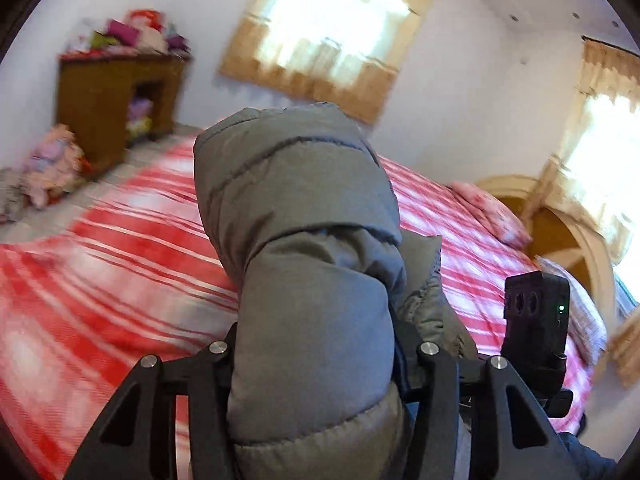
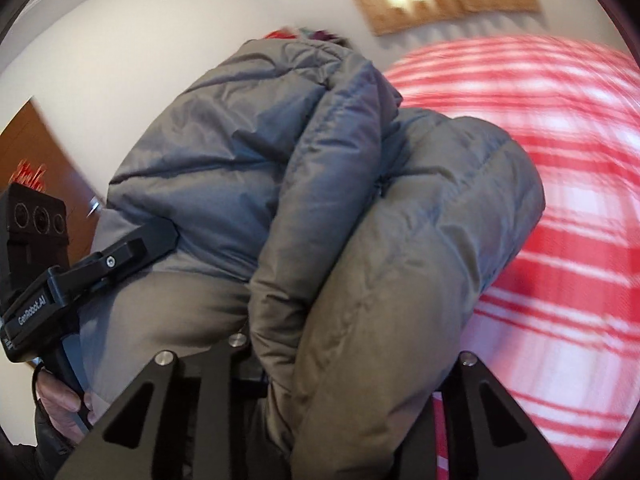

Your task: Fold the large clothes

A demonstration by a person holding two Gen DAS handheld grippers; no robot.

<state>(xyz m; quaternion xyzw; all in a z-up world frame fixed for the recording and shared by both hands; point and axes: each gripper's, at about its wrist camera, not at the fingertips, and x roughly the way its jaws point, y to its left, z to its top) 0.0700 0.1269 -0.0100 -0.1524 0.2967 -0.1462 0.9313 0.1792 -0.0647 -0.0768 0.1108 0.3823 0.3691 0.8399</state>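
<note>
The grey puffer jacket (image 1: 304, 264) bulges right against both lenses, lifted clear above the red-striped bed (image 1: 100, 264). The left gripper (image 1: 316, 360) is clamped part-closed on a thick padded fold; the right gripper (image 2: 344, 360) likewise pinches a bunched roll, fingertips buried in fabric. The slick, springy padding could likely squeeze out of either grip, and the hanging bulk may sag unevenly, dragging over the bed's near edge and spoiling the fold.
</note>
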